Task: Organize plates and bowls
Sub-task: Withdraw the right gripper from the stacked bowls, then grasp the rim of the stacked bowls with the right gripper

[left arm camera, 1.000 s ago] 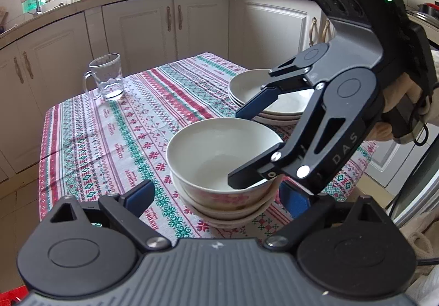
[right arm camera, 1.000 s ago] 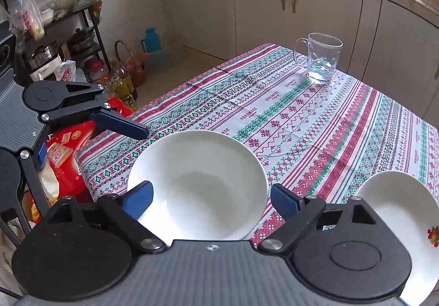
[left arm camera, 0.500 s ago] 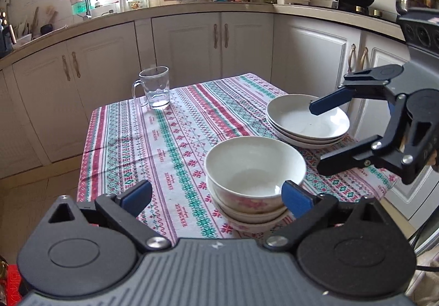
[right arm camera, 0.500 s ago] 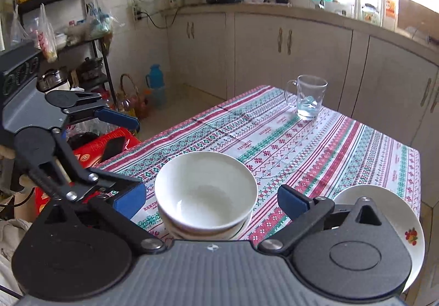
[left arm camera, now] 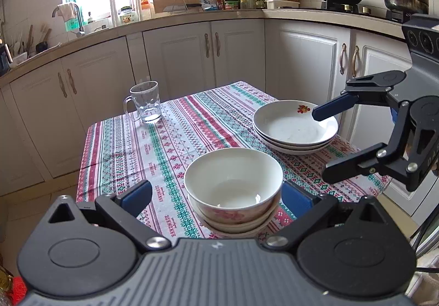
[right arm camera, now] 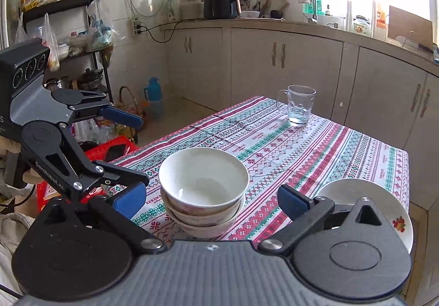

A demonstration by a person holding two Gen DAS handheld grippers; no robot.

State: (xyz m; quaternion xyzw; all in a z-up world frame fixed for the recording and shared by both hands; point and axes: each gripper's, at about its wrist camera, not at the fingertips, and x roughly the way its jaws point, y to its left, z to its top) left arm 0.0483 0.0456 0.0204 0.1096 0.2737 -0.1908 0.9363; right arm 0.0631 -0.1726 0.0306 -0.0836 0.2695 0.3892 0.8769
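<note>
Both grippers pulled back from bowl stack (left arm camera: 233, 193) since earlier. My left gripper (left arm camera: 216, 195) and right gripper (right arm camera: 211, 200) spread wide, holding nothing. Bowls nested on surface (left arm camera: 192, 125) beside plate stack (left arm camera: 295, 127).

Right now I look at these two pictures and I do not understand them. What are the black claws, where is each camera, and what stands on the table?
The black claws are hand-held grippers, one in each of a person's hands, with no robot arm. A camera sits on each, looking along its two blue-tipped fingers. One picture comes from the left gripper, the other from the right gripper; each also sees the other at the side. Both are open and hold nothing. On the striped tablecloth stand a stack of bowls, a stack of plates and a glass mug.
</note>
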